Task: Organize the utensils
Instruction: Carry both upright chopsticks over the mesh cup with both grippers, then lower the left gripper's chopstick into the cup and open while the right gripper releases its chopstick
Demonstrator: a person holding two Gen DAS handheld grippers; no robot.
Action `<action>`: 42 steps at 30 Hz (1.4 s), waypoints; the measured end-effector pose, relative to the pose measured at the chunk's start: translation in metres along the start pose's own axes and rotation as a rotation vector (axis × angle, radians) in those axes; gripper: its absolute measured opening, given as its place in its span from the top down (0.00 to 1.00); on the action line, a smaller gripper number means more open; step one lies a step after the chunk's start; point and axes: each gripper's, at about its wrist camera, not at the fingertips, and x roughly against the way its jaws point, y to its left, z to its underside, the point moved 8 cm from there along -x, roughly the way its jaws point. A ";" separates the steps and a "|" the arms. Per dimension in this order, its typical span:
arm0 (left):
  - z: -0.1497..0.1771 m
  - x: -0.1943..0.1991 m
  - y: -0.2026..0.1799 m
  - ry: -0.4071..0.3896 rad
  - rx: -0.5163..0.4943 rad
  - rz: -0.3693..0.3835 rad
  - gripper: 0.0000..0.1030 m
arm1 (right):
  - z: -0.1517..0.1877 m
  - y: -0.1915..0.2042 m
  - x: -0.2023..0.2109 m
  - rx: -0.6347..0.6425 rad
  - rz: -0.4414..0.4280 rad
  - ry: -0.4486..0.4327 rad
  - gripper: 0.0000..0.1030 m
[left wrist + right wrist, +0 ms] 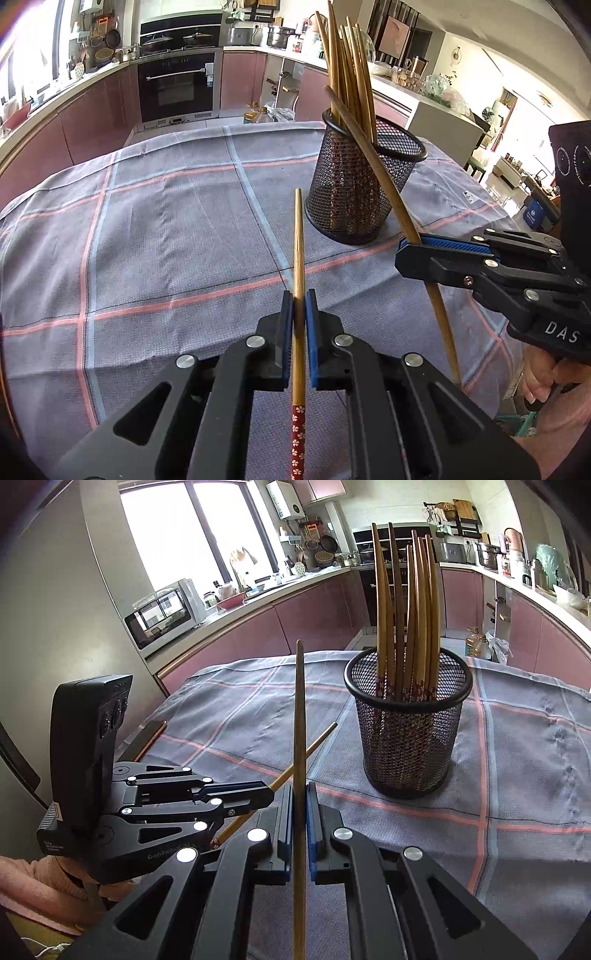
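Observation:
A black mesh holder (364, 184) stands on the checked cloth with several wooden chopsticks (345, 66) upright in it; it also shows in the right wrist view (408, 731). My left gripper (299, 299) is shut on a chopstick (298, 258) with a red flowered end, tip pointing forward above the cloth. My right gripper (408, 245) is shut on another chopstick (373, 147), tilted, its tip near the holder's rim. In the right wrist view my right gripper (300, 790) holds its chopstick (300, 720) upright, left of the holder; the left gripper (267, 794) holds its chopstick (306, 751) beside it.
The table has a grey cloth (166, 229) with pink and blue lines. Kitchen counters, an oven (177, 85) and a microwave (162, 616) lie beyond the table's far edge. An oil bottle (255, 114) stands on the floor behind.

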 end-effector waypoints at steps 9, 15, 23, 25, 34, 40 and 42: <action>-0.012 0.027 -0.003 -0.055 0.032 0.082 0.93 | -0.013 -0.005 0.022 -0.007 0.007 -0.066 0.94; -0.021 0.046 -0.006 -0.096 0.051 0.142 0.93 | -0.021 -0.009 0.031 -0.020 0.009 -0.098 0.94; -0.029 0.057 -0.008 -0.125 0.062 0.179 0.93 | -0.026 -0.012 0.035 -0.029 0.006 -0.120 0.94; -0.031 0.059 -0.008 -0.131 0.066 0.189 0.93 | -0.027 -0.014 0.037 -0.029 0.006 -0.124 0.94; -0.038 0.065 -0.009 -0.162 0.071 0.184 0.93 | -0.035 -0.014 0.040 -0.029 0.006 -0.146 0.94; -0.042 0.068 -0.008 -0.181 0.071 0.170 0.93 | -0.040 -0.015 0.040 -0.029 0.012 -0.159 0.94; -0.043 0.069 -0.009 -0.186 0.071 0.171 0.93 | -0.041 -0.014 0.040 -0.027 0.016 -0.161 0.94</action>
